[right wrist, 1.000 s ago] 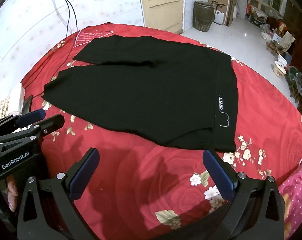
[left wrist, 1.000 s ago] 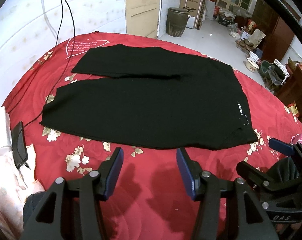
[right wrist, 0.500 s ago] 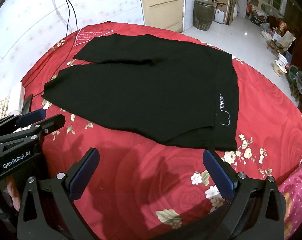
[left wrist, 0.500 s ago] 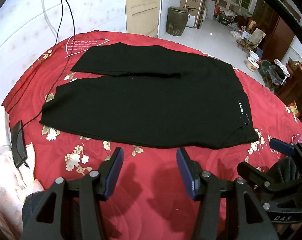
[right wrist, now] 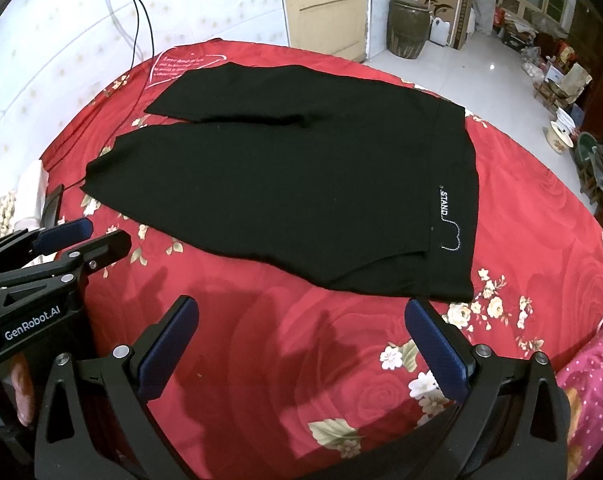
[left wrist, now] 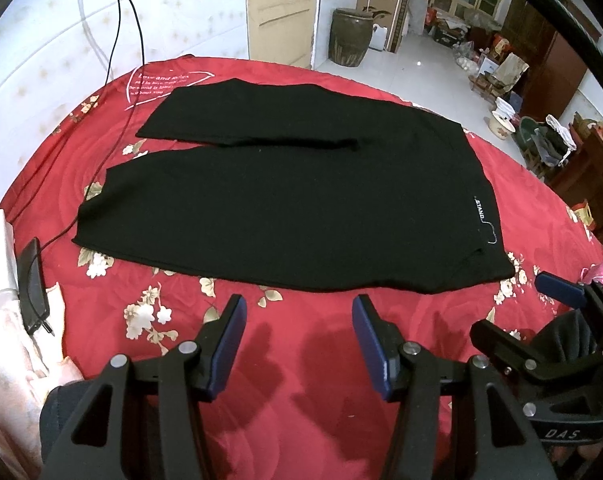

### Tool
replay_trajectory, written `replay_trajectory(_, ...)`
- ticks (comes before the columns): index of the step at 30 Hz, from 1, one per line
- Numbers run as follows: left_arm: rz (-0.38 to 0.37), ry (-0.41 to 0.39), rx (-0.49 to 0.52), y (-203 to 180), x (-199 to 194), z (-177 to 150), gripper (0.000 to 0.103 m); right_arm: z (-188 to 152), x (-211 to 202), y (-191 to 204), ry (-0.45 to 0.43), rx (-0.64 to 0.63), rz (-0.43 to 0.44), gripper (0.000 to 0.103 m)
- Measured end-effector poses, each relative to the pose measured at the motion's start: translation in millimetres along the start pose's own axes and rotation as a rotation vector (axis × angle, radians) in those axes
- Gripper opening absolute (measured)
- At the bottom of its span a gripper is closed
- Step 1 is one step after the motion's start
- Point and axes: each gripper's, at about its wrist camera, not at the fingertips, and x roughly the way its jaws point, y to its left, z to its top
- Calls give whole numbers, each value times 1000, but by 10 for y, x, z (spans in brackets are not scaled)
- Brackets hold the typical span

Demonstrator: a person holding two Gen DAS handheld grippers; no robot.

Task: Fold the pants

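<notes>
Black pants (left wrist: 293, 204) lie flat on a red flowered bedspread (left wrist: 309, 360), legs pointing left, waistband with a "STAND" label (left wrist: 480, 211) at the right. They also show in the right wrist view (right wrist: 301, 184). My left gripper (left wrist: 299, 312) is open and empty, hovering just short of the pants' near edge. My right gripper (right wrist: 301, 320) is open wide and empty, near the waistband's near corner. Each gripper shows at the edge of the other's view: the right gripper (left wrist: 557, 308) and the left gripper (right wrist: 81, 236).
A black phone (left wrist: 31, 284) on a cable (left wrist: 117, 92) lies at the bed's left edge beside pale bedding (left wrist: 5, 344). A pink dotted cloth (right wrist: 597, 380) is at the right. Beyond the bed are a wall, a door, a brown jar (left wrist: 349, 36) and a cluttered room.
Both grippers have drifted slightly, so the pants sit a little lower in the views. Both stay open and empty. The pants have not moved.
</notes>
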Motion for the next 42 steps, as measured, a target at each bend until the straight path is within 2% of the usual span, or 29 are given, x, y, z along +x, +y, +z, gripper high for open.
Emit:
replay_trajectory(29,-21,48,-15,88,273,49,58,88,314,-21,54,-8,15,103)
replay_trajectory(37,-28,75,-19,148,489,172,58,221,540,-108,74,8,28,103)
replay_trajectory(42,-26,91,-13,215,696,338,58,395,734,-178,73,22,74,103)
